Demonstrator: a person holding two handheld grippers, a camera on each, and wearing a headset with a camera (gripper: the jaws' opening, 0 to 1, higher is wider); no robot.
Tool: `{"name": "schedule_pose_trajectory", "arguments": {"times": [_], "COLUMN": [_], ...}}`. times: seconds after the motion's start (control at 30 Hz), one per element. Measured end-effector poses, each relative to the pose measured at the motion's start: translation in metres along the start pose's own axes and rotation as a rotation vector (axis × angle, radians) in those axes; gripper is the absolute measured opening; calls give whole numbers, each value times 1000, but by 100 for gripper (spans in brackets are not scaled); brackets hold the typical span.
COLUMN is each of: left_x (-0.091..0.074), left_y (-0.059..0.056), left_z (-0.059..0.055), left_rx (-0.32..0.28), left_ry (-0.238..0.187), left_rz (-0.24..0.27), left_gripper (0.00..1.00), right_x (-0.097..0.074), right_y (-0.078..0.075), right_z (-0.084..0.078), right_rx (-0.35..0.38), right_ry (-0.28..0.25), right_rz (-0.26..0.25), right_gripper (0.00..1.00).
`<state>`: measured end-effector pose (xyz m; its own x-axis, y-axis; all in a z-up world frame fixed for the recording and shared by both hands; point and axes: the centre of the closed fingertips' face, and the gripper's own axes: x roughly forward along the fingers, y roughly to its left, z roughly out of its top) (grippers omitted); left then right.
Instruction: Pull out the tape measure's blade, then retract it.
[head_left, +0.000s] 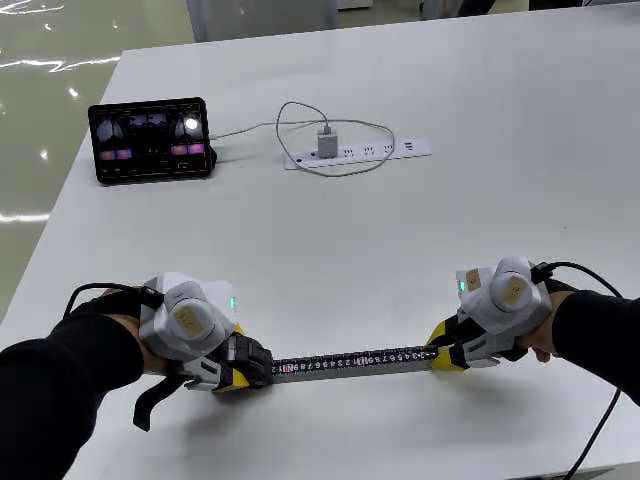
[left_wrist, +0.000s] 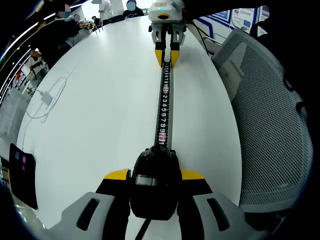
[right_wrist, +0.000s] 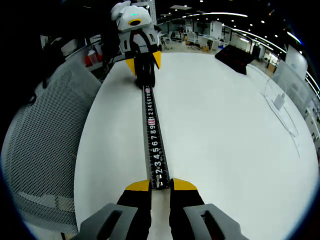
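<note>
Closest to the headset, two dark sleeves (head_left: 50, 390) come in from the near corners, each hand carrying a gripper low over the white surface (head_left: 400, 230). On the near left I see the left gripper (head_left: 235, 368) clamped around the tape measure (head_left: 252, 360), with the black case squeezed between the yellow-tipped jaws. On the near right, the right gripper (head_left: 445, 356) has its jaws pinched together on the free end of the blade (head_left: 355, 362).

That blade is drawn out and runs straight from left to right between the two grippers, parallel to the near edge, its white numbers facing up on a dark band. From here I cannot tell whether it touches the surface or hangs just above it. In the left gripper view it leaves the mouth of the case and stretches away to the other gripper.

Far back on the left stands a tablet (head_left: 152, 139) with a lit screen. To its right lies a white power strip (head_left: 360, 152) with a charger (head_left: 327, 142) plugged in and a cable looped around it. A grey mesh chair (left_wrist: 270, 125) sits beside the surface's near edge.
</note>
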<state>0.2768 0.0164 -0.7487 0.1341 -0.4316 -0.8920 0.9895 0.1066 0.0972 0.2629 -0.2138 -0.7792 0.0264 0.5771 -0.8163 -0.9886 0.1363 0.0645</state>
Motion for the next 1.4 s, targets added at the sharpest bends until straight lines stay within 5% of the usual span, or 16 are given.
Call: {"name": "schedule_pose_trajectory", "arguments": {"times": [0.73, 1.4], "left_x": [0, 0], "left_y": [0, 1], "left_z": [0, 2], "left_rx": [0, 9], "left_ry": [-12, 8], "left_rz": [-2, -13], "left_gripper": [30, 31], "right_x": [-6, -3], "right_y": [1, 1], "right_z": [-5, -5], "right_rx": [21, -26], "right_ry": [-1, 76], "right_rz": [-1, 17], "right_gripper": [9, 12]}}
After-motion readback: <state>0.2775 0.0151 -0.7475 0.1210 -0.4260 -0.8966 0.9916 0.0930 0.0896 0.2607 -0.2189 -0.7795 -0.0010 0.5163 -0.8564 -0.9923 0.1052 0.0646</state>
